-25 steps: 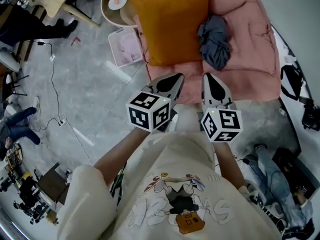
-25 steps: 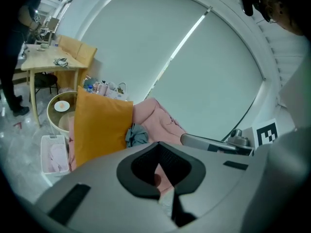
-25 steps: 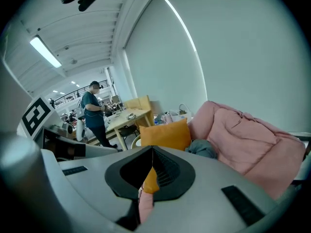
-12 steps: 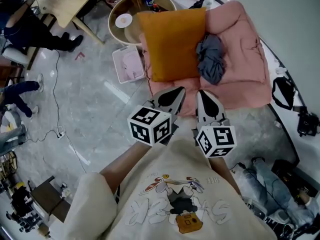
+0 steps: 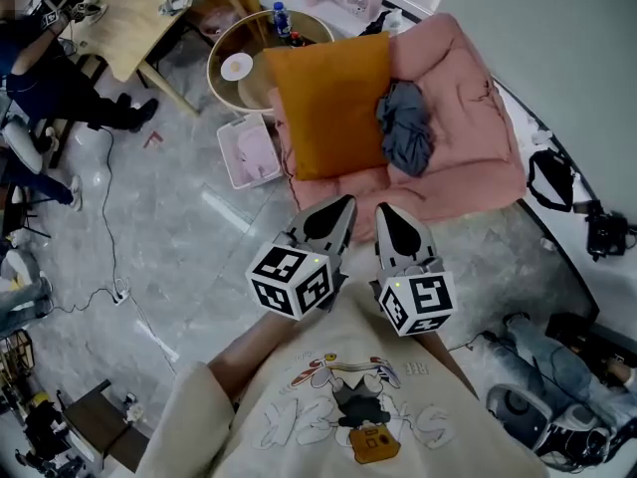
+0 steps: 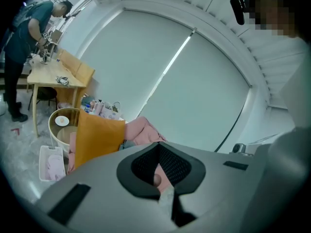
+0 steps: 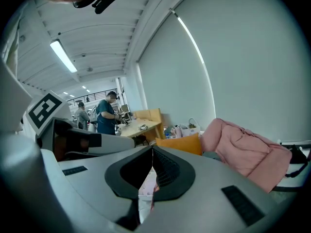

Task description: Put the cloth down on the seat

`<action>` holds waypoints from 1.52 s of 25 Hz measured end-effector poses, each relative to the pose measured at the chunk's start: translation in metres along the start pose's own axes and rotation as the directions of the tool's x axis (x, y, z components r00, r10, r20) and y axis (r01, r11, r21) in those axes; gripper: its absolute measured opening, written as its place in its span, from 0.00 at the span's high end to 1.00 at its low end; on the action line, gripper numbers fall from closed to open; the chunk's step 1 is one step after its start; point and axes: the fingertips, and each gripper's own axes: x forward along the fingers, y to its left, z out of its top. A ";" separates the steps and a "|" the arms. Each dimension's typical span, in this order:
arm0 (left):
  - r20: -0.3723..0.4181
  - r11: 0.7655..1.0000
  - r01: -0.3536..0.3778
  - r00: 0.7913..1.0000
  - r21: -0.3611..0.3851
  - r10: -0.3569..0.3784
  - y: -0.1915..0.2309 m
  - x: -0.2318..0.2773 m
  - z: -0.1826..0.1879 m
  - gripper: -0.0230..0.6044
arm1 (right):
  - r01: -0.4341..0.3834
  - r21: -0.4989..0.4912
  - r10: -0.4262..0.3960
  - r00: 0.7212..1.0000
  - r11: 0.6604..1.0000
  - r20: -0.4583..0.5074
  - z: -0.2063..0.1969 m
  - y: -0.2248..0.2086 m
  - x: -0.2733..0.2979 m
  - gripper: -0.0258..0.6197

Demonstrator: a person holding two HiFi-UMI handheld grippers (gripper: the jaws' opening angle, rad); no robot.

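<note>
Mostly the risk is the bunched cloth (image 5: pixel 403 137) slipping off the seat (image 5: pixel 468 157), as left gripper (image 5: pixel 343 204) and right gripper (image 5: pixel 387 213) sit pressed together, empty.

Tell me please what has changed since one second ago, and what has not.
The left gripper and the right gripper seem to have drawn back slightly from the pink seat. Nothing was grasped or released. Unchanged: both shut and empty; the grey cloth lies on the seat beside the orange cushion.
</note>
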 end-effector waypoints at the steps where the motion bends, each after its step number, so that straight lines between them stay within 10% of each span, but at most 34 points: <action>1: 0.005 1.000 0.000 1.000 0.010 0.000 -0.001 -0.005 0.000 0.96 | 0.001 0.000 -0.001 1.000 1.000 -0.002 -0.002 0.005 -0.002 0.93; 18: 0.139 0.971 -0.006 0.990 0.237 -0.027 -0.021 -0.055 0.024 0.96 | 0.039 -0.049 -0.035 0.997 0.998 0.068 0.008 0.046 -0.023 0.93; 38: 0.107 0.966 0.006 0.994 0.259 -0.035 -0.023 -0.044 0.018 0.96 | 0.025 -0.082 -0.017 0.995 0.996 0.100 0.021 0.051 -0.018 0.93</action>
